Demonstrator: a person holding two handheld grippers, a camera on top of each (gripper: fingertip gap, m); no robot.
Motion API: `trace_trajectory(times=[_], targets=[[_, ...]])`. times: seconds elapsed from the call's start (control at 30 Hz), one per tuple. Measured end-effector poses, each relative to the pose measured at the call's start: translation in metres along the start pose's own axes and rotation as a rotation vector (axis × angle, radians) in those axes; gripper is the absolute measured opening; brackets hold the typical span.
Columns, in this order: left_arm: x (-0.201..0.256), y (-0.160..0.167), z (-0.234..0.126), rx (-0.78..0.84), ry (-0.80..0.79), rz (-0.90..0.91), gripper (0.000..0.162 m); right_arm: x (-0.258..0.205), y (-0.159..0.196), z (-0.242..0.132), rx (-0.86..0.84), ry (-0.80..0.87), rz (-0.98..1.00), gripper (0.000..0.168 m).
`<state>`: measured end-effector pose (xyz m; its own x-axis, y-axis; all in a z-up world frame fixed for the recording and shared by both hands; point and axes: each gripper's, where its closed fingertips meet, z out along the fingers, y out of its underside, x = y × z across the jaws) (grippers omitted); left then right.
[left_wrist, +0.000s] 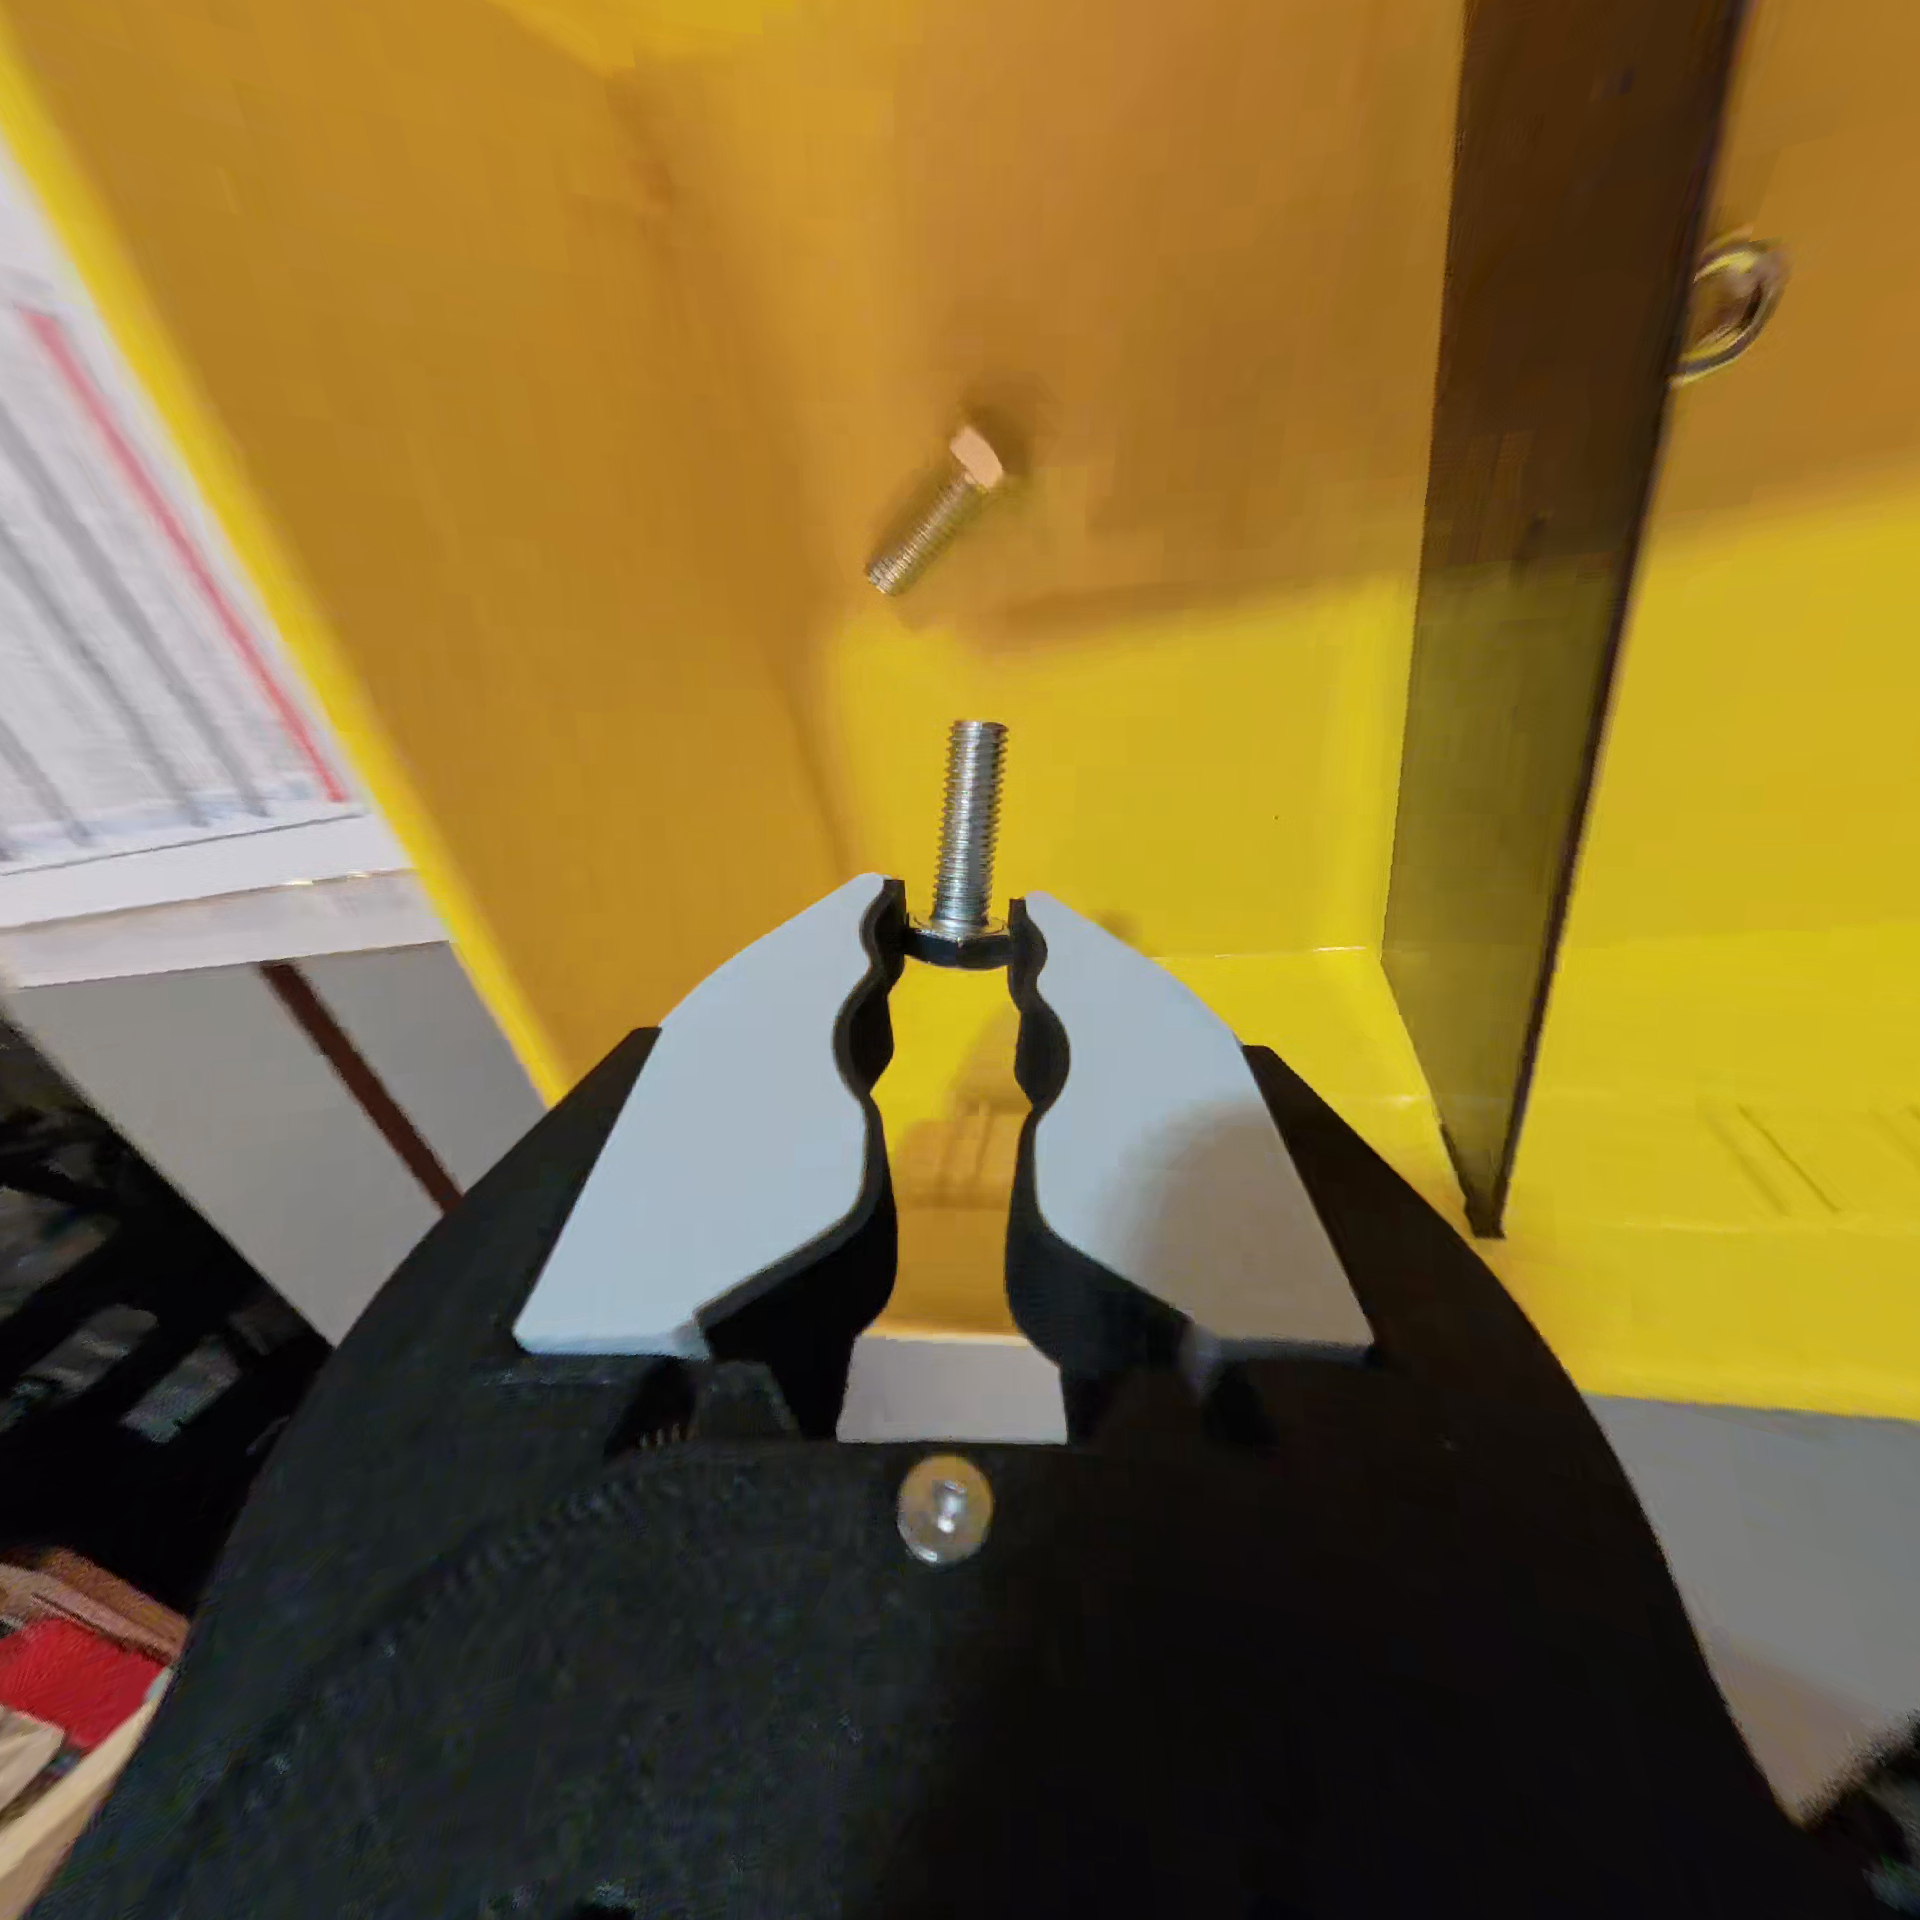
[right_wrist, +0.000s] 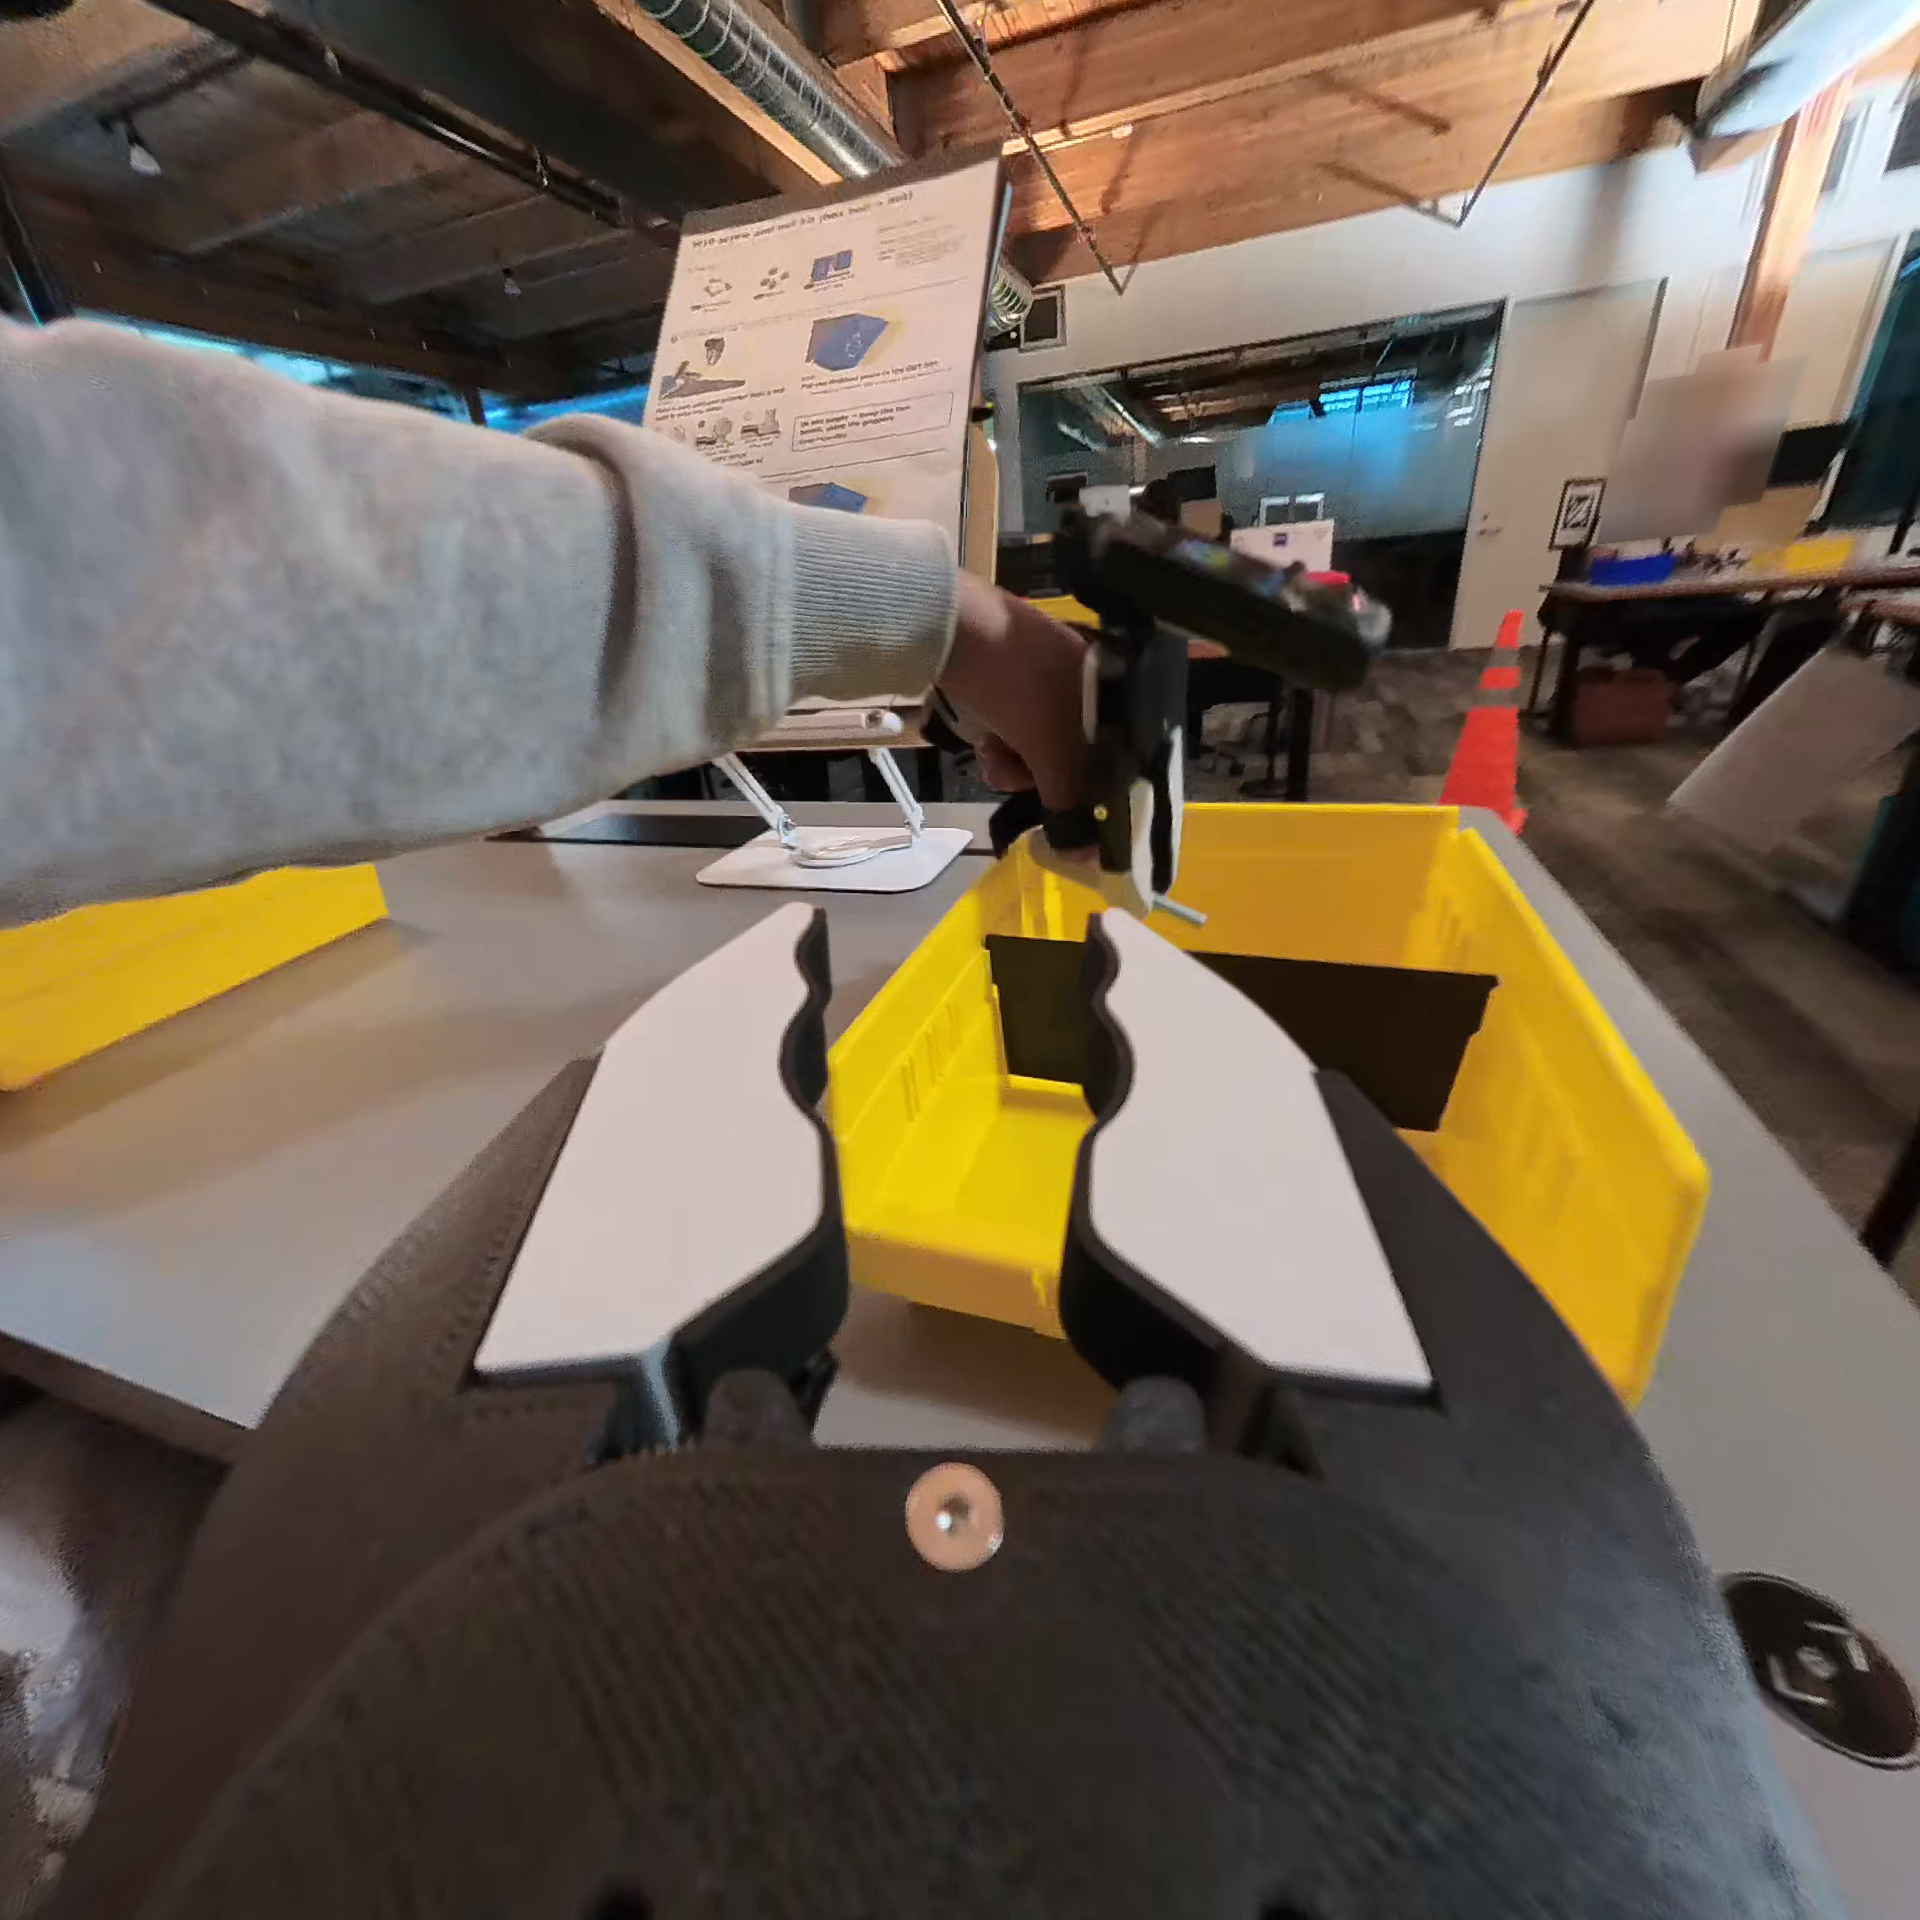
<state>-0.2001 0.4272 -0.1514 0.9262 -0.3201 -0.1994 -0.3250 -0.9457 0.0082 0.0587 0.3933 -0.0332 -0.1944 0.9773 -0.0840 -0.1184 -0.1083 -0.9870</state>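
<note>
**Gripping a bolt by its head above the yellow bin**

Pinching the hex head of a silver bolt (left_wrist: 968, 831) between its fingertips, the left gripper (left_wrist: 961, 930) hangs over the yellow bin (left_wrist: 1195, 779); the threaded shank sticks straight out past the tips, clear of everything. The jaws are clenched on the head alone, so the hold is narrow. As a judgement, the bolt is small, rigid steel, light for its size but smooth and hard, and with only the flats of the head caught it could twist or slip if knocked; the head is the sensible place to take it, since the threads give a rounder, poorer seat.

Beyond the tips, a second bolt (left_wrist: 938, 511), brassy in the bin's yellow light, lies loose on the bin floor. To its right a black divider (left_wrist: 1538, 623) stands upright across the bin, and past it a metal ring (left_wrist: 1733, 312), perhaps a washer, is blurred.

The right gripper (right_wrist: 956, 935) is released, its jaws spread with nothing between them, poised over the near wall of the same bin on the grey table (right_wrist: 312, 1091). Farther off, a hand in a grey sleeve (right_wrist: 416, 603) holds the other tool over the bin's far compartment. Behind stand a sheet on a stand (right_wrist: 831, 332), another yellow bin (right_wrist: 156, 956) at the left, and an orange cone (right_wrist: 1491, 717).
</note>
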Motion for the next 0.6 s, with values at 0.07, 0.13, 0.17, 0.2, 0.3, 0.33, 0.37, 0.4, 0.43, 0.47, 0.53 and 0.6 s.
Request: trace_trajectory(times=[0.07,0.13,0.17,0.2,0.3,0.33,0.37,0.4,0.43,0.47,0.53,0.6], targets=[[0.001,0.002,0.012,-0.068,0.048,0.017,0.021,-0.003,-0.003,-0.003,0.009,-0.008,-0.02,0.046],[0.001,-0.001,0.02,-0.085,0.08,0.0,0.021,-0.004,-0.007,-0.004,0.018,-0.031,0.0,0.046],[0.002,-0.003,0.024,-0.086,0.102,-0.009,0.021,-0.004,-0.009,-0.004,0.025,-0.037,0.015,0.045],[0.003,-0.005,0.027,-0.085,0.117,-0.012,0.021,-0.004,-0.01,-0.004,0.031,-0.043,0.03,0.045],[0.005,-0.006,0.038,-0.108,0.146,-0.008,0.021,-0.003,-0.009,-0.003,0.034,-0.048,0.062,0.044],[0.004,-0.006,0.041,-0.114,0.141,0.007,0.021,-0.003,-0.009,-0.003,0.03,-0.049,0.065,0.044],[0.005,-0.004,0.044,-0.122,0.144,0.019,0.021,-0.003,-0.009,-0.003,0.029,-0.051,0.064,0.044],[0.007,-0.004,0.046,-0.127,0.152,0.021,0.021,-0.004,-0.009,-0.003,0.03,-0.053,0.061,0.043],[0.008,-0.004,0.047,-0.124,0.152,0.017,0.021,-0.006,-0.009,-0.002,0.031,-0.055,0.057,0.042],[0.007,-0.005,0.046,-0.11,0.142,0.011,0.024,-0.007,-0.008,-0.002,0.029,-0.057,0.049,0.042],[0.006,-0.01,0.037,-0.056,0.136,-0.005,0.041,-0.01,-0.007,-0.001,0.019,-0.059,0.027,0.041],[0.001,-0.015,0.017,0.039,0.124,-0.036,0.047,-0.011,-0.005,0.0,0.009,-0.058,0.009,0.041]])
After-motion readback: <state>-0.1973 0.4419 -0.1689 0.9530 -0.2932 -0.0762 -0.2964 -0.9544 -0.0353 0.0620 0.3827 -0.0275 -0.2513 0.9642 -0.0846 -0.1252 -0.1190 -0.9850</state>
